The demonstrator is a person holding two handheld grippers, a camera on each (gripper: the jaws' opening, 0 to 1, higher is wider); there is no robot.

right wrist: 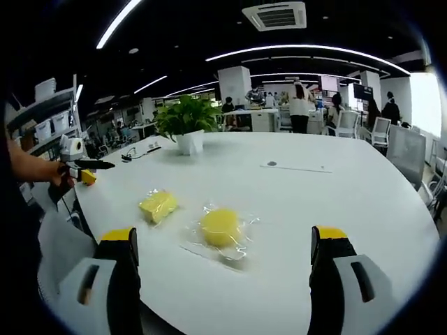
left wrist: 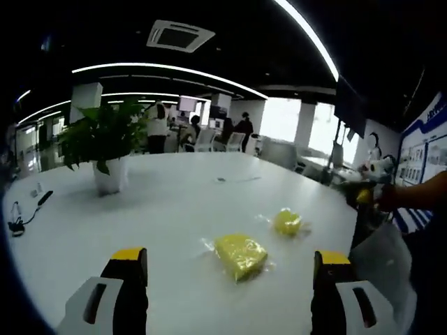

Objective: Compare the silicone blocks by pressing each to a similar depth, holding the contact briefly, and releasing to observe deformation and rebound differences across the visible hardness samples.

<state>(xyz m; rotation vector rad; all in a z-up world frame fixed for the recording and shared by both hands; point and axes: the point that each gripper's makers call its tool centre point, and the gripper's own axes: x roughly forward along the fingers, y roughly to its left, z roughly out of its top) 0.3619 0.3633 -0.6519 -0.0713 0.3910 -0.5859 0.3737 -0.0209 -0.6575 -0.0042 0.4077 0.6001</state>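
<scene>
Two yellow silicone blocks in clear wrap lie on the white table (left wrist: 174, 209). In the left gripper view the square block (left wrist: 241, 255) lies just ahead, between the jaws of my open left gripper (left wrist: 230, 257), and the round block (left wrist: 287, 222) lies beyond it to the right. In the right gripper view the round block (right wrist: 220, 227) lies ahead of my open right gripper (right wrist: 225, 237), with the square block (right wrist: 158, 206) to its left. Neither gripper touches a block. Each gripper also appears small at the table's edge in the other's view: the right gripper (left wrist: 367, 183) and the left gripper (right wrist: 82, 169).
A potted plant (left wrist: 108, 150) (right wrist: 187, 125) stands further back on the table. Cables and small items (left wrist: 24, 213) lie near the far left edge. A person's arm (left wrist: 419, 195) holds the right gripper. Chairs (right wrist: 349, 122) and people stand beyond the table.
</scene>
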